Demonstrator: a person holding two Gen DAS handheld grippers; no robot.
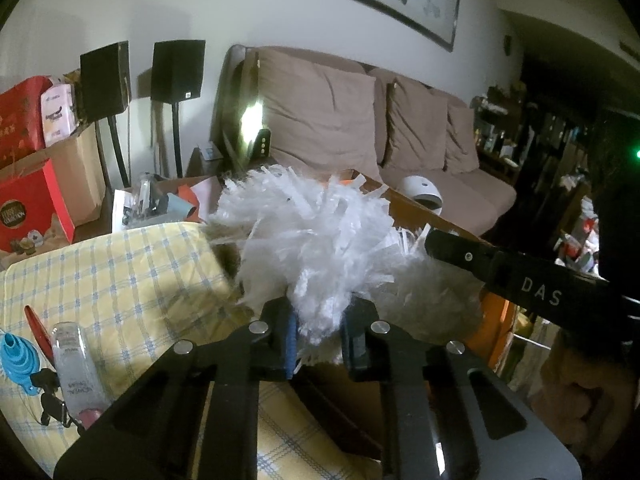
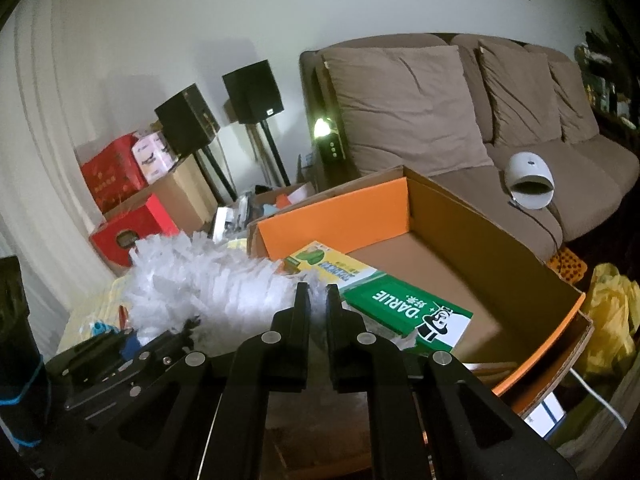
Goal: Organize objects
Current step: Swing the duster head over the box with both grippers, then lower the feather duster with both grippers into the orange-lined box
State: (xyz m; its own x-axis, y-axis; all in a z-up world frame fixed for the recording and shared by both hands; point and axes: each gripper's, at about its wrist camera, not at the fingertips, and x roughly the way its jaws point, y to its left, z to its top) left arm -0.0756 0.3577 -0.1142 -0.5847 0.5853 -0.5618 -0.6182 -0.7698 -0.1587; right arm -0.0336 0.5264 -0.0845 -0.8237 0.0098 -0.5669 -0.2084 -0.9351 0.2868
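Fingers of the left gripper (image 1: 318, 334) were clamped on the white fluffy duster (image 1: 316, 236), and the right gripper (image 2: 318, 300) pinched the same duster (image 2: 208, 288) at its near end, fingers nearly together. Its plume lay over the yellow checked cloth (image 1: 120, 272) on the worktop, just left of the orange-lined cardboard box (image 2: 496, 240) (a green Darlie toothpaste box (image 2: 404, 308) lay inside). A blue funnel (image 1: 14, 350) and a clear tube (image 1: 78, 364) lay at near left.

Dim living room, lit by one small lamp

A brown sofa (image 2: 460, 120) is set against a white wall (image 2: 140, 40); two black speakers (image 2: 253, 92) are raised on stands.
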